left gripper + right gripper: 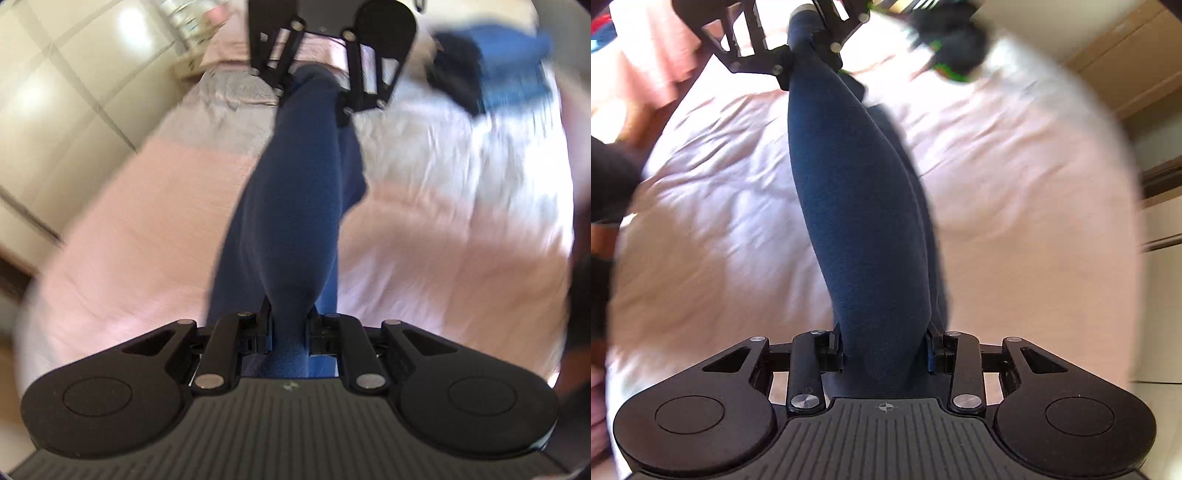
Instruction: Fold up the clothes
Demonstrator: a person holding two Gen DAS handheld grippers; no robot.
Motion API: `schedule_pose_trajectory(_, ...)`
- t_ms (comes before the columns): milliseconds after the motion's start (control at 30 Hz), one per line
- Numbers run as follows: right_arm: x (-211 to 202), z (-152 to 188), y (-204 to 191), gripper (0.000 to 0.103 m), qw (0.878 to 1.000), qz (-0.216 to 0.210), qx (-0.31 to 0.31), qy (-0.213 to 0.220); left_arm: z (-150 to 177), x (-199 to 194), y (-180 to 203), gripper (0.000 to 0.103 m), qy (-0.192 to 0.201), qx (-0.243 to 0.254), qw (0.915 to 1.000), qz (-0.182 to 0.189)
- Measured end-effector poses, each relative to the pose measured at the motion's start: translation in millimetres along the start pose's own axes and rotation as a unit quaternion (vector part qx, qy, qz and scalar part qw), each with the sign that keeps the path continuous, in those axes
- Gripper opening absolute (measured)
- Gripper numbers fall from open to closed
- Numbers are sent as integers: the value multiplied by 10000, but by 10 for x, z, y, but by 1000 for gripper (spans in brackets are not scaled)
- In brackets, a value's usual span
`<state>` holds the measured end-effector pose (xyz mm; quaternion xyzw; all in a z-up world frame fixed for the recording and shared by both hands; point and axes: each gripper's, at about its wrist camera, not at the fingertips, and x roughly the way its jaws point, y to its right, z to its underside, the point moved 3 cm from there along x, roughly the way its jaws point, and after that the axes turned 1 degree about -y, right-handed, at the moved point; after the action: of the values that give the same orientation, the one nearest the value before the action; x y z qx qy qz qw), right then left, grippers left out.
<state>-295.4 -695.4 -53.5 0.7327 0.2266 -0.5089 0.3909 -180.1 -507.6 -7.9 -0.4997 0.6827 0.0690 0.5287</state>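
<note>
Bed (424,229): pink sheet, creased, beside pale wardrobe doors (55,92). Blue garment (291,221) stretched above it, left gripper (290,332) and right gripper (886,350) each clamped on an end. Dark and blue clothes (491,70) heaped near the far edge.

No words, brands or numbers can be read in either view. The only sign is a small crosshair mark (885,407) on the ribbed grey front of the right gripper's body; a fainter mark (287,386) at the same spot on the left gripper's body is probably the same sign, though it is too blurred to tell.
</note>
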Motion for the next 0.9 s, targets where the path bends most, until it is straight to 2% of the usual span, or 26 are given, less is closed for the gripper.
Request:
schedule_pose_trajectory(100, -98, 44, -634, 35, 9951, 858, 305, 391, 175, -37, 616, 11, -109, 711, 9974, -85)
schedule_pose_trajectory(167, 58, 41, -1162, 36, 9905, 1096, 643, 526, 429, 62, 1126, 12, -210, 931, 9953, 174)
schedule_pose_trajectory(200, 208, -54, -1447, 37, 9890, 1156, 758, 528, 580, 156, 1385, 13, -280, 906, 9945, 450)
schedule_pose_trajectory(267, 546, -84, -2158, 40, 9889, 1014, 1028, 345, 880, 393, 1997, 14, -456, 992, 9867, 1205)
schedule_pose_trajectory(300, 773, -132, -2526, 44, 9910, 700, 1131, 133, 1028, 498, 2297, 16, -535, 1044, 9807, 1566)
schedule_pose_trajectory(367, 1075, -176, -3173, 51, 9910, 79, 1255, -455, 1275, 509, 2767, 19, -539, 1334, 9691, 2003)
schedule_pose_trajectory(433, 1079, -260, -3659, 71, 9876, -110, 1436, -620, 1417, 366, 2921, 19, -424, 1359, 9662, 2149)
schedule_pose_trajectory(500, 924, -312, -3781, 74, 9765, -296, 2048, -595, 1478, 234, 2847, 19, -352, 919, 9660, 2393)
schedule_pose_trajectory(567, 770, -312, -3726, 74, 9592, -308, 2745, -597, 1515, 104, 2693, 19, -242, 620, 9653, 2527)
schedule_pose_trajectory(600, 693, -304, -3675, 74, 9494, -273, 3076, -571, 1508, 67, 2567, 19, -164, 481, 9674, 2479)
schedule_pose_trajectory(667, 534, -228, -3511, 74, 9231, -208, 3826, -323, 1466, 61, 2279, 19, -54, 113, 9703, 2414)
schedule_pose_trajectory(733, 499, -115, -3351, 74, 8879, -154, 4597, 10, 1362, 177, 1962, 21, -7, -335, 9724, 2310)
schedule_pose_trajectory(800, 505, 20, -3159, 74, 8472, -147, 5299, 351, 1266, 308, 1664, 23, 97, -645, 9726, 2230)
schedule_pose_trajectory(900, 493, 380, -2732, 74, 7727, -242, 6269, 971, 942, 714, 1346, 30, 334, -854, 9701, 2245)
